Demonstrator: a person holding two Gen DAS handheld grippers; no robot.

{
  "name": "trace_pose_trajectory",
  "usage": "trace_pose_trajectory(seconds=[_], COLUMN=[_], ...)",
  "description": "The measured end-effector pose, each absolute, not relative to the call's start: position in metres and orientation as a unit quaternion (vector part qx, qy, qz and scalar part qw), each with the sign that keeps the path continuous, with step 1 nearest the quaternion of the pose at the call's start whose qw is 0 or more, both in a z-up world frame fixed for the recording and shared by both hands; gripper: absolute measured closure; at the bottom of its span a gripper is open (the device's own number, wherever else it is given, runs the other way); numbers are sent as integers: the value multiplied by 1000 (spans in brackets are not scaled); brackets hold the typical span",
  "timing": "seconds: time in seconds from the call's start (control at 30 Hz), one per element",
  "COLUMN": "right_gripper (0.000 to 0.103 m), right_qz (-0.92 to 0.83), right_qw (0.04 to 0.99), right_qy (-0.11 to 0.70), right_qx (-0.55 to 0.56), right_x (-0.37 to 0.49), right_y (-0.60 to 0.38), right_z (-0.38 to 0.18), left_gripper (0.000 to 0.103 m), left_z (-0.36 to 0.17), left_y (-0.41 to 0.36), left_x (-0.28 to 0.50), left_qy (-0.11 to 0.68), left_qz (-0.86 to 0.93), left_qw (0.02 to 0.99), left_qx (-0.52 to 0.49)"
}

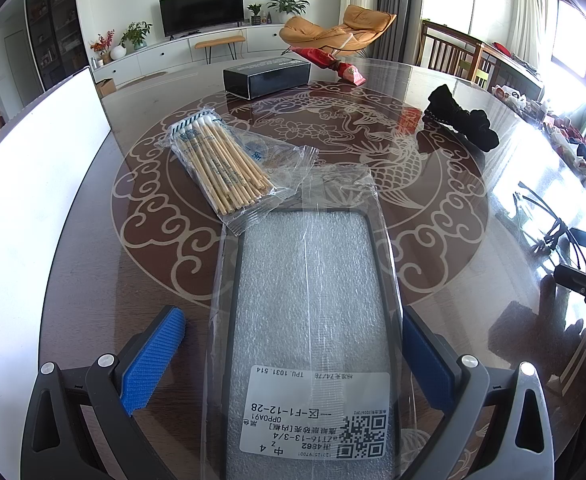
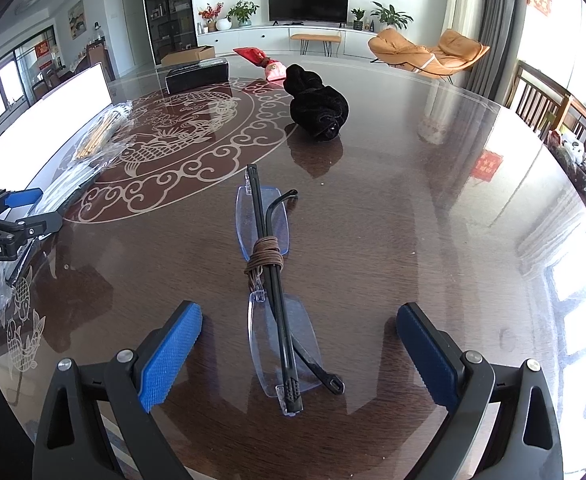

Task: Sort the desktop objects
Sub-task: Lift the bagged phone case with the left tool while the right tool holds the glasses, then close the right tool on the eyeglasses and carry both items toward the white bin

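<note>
Two views split the glossy dark counter (image 2: 413,208) between them. Only the left wrist view shows the phone case (image 1: 309,320), a flat bubble-wrapped rectangle in a clear bag with a white label, lying between the wide-spread blue ribbed pads of the left tool (image 1: 289,356), beside a crinkly bag of wooden swabs (image 1: 225,160). Only the right wrist view shows the folded rimless glasses (image 2: 273,292), temples bound with brown cord, lying between the right tool (image 2: 299,350), also wide apart. Both show a black cloth bundle (image 2: 319,106).
</note>
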State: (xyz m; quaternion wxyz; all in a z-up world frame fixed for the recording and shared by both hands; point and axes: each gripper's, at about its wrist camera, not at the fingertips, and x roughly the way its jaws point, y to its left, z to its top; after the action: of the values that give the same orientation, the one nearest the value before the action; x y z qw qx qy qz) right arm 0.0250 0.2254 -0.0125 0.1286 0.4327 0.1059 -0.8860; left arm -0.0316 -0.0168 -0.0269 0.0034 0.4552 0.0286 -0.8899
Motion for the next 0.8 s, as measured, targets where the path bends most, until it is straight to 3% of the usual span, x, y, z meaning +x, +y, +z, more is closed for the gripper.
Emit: trace_pose_trajectory(seconds=[0.33, 0.5, 0.63, 0.7, 0.8], right_gripper=[5, 38, 57, 77, 79], right_qz=[-859, -822, -806, -804, -804], right_qw=[171, 193, 198, 195, 195], right_qy=[133, 147, 134, 129, 103], right_qx=[464, 515, 541, 546, 552], right_x=[12, -10, -25, -28, -29], right_y=[213, 201, 200, 201, 206], right_z=[-11, -1, 4, 4, 6], left_gripper=[0, 0, 0, 0, 0], left_z=[-27, -27, -27, -27, -27], left_y=[-17, -17, -17, -17, -17], left_x=[-31, -31, -31, -31, -31], left_qy=[29, 29, 29, 29, 29], left_qz=[-890, -890, -890, -890, -890], left_qw=[3, 3, 3, 3, 3], left_qx=[455, 455, 455, 455, 455])
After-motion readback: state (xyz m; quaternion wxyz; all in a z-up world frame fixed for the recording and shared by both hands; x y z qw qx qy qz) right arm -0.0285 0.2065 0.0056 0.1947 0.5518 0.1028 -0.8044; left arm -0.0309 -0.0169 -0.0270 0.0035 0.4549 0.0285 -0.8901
